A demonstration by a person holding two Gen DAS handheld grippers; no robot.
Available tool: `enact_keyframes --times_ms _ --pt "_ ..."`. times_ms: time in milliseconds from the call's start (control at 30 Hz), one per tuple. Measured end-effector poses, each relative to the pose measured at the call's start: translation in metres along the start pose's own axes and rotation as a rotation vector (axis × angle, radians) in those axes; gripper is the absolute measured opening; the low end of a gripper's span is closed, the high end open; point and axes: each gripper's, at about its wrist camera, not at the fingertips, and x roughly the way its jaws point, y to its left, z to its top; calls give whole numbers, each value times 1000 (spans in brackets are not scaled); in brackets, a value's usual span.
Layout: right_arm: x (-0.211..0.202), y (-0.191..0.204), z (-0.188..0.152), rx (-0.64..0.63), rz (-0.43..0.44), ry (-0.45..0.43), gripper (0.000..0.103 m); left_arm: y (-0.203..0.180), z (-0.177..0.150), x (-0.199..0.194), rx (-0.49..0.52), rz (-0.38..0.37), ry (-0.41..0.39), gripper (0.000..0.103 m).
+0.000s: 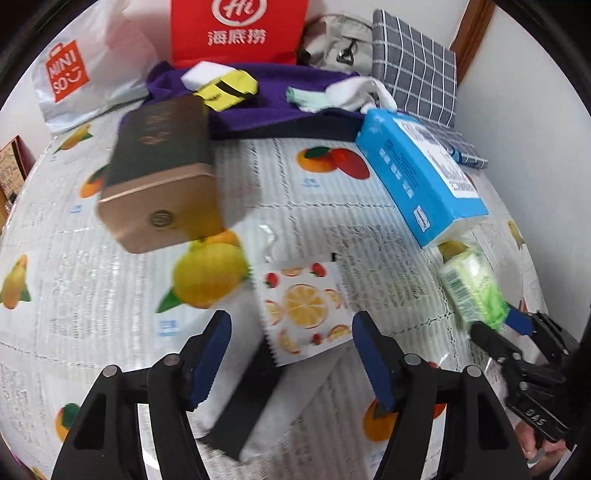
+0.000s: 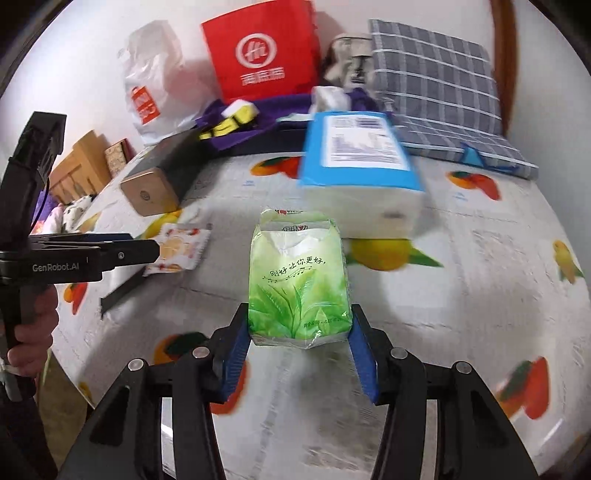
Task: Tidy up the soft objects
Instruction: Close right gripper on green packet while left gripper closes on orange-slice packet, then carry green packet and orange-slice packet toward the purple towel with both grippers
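Right wrist view: right tongs (image 2: 299, 343) clamp the green tissue pack (image 2: 298, 284) by its lower sides — light, squashy, slippery film. Left tongs (image 1: 291, 354) gape empty over the fruit-print sachet (image 1: 304, 308).

I can't read the print on the blue pack (image 2: 360, 155), motion blur. Red bag (image 1: 239, 31) cut off by the top edge. Left claw (image 1: 291, 354) covers the fruit sachet's (image 1: 304, 306) lower edge. Green pack (image 1: 474, 291) smeared in left view, barcode unreadable. Tin (image 1: 159, 173) lid text blurred.
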Motion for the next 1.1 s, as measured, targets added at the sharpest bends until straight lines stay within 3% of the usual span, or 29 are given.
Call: enact_keyframes --times_ms 100,300,433,567,700,800,900,1100 --pt "-5 -15 -2 32 -7 -12 51 -11 3 15 7 38 23 69" --pt "-4 -28 -8 34 11 -25 53 -29 7 31 37 142 -14 86" --pt "2 -30 -11 26 15 -16 58 -28 8 31 6 145 -37 85" --pt "2 -32 -11 49 35 -42 74 -29 6 28 19 157 -54 61" --pt "10 -29 -10 52 27 -34 75 -30 6 23 19 156 -55 43" --pt "14 -28 -12 54 21 -37 68 -27 5 20 16 140 -55 37" --pt "12 -27 -13 41 21 -34 52 -24 4 13 -1 109 -59 36" --pt "4 -26 -11 44 25 -42 52 -12 4 -10 -44 66 -94 36"
